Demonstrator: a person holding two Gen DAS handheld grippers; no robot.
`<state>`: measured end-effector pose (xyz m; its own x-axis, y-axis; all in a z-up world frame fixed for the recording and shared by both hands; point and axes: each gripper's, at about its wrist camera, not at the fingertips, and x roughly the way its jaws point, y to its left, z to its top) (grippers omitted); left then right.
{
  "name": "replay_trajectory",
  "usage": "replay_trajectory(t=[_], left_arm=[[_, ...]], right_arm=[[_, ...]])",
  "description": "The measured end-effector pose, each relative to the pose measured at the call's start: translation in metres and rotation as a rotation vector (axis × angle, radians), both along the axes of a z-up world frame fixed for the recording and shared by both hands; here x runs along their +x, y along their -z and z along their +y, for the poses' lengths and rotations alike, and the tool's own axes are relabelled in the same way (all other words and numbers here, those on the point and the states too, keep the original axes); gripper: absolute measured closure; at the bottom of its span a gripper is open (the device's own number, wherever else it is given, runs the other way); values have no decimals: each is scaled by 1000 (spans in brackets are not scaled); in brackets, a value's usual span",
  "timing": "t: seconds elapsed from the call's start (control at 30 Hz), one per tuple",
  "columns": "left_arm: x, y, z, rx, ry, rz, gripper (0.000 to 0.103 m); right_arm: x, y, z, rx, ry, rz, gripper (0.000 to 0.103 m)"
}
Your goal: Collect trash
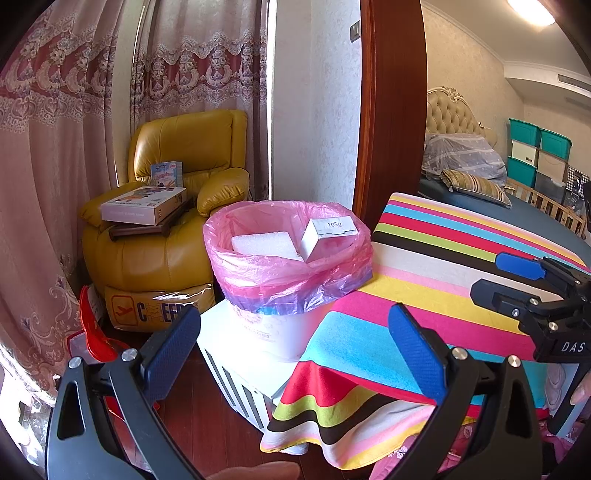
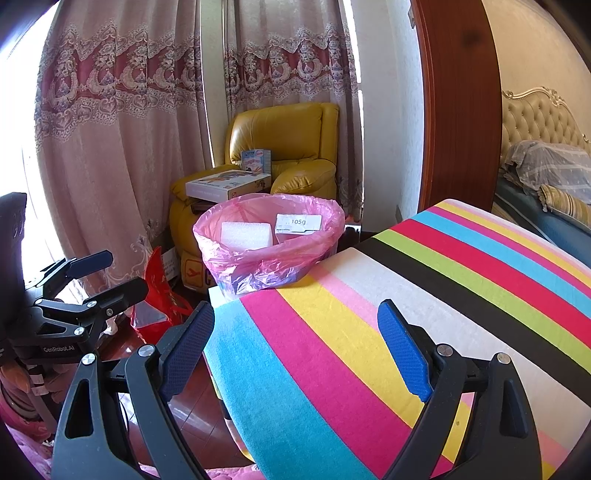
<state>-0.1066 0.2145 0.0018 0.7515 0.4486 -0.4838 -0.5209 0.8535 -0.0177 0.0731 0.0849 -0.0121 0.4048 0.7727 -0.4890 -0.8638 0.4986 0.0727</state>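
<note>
Bright daylight through curtains (image 2: 122,122), blown-out glare at left; ceiling lamp (image 1: 532,9) lit; fisheye edges bent, dark

Thin glossy pink plastic lined the bin (image 1: 288,266), matt striped cloth (image 2: 406,295) covered the table, and the yellow armchair (image 1: 184,147) looked like smooth shiny leather.

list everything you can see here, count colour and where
bin: 1, white with pink liner, on a white crate beside the striped surface
foam block: 1, white, inside the bin
small box: 1, white, marked 105g, inside the bin
striped cloth: 1, multicolour, covering the surface at right
armchair: 1, yellow, by the curtains
flat boxes: 2, on the armchair
bed: 1, beyond the doorway
left claw: open, empty
right claw: open, empty
</note>
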Motion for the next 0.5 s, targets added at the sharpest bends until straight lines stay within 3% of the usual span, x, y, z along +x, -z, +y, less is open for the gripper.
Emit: replay_trajectory(t=[0.17,0.33,0.5], left_arm=[[0,0,-1,3,0,-3,5],[-2,-2,-11,70,-17,-22,5],[5,-1,-13,47,15,-1,5]], right_arm=[[-1,0,0,0,0,-1,19],[-2,2,0,2,-3,0,19],[-1,-2,-7,2,14,-18,19]])
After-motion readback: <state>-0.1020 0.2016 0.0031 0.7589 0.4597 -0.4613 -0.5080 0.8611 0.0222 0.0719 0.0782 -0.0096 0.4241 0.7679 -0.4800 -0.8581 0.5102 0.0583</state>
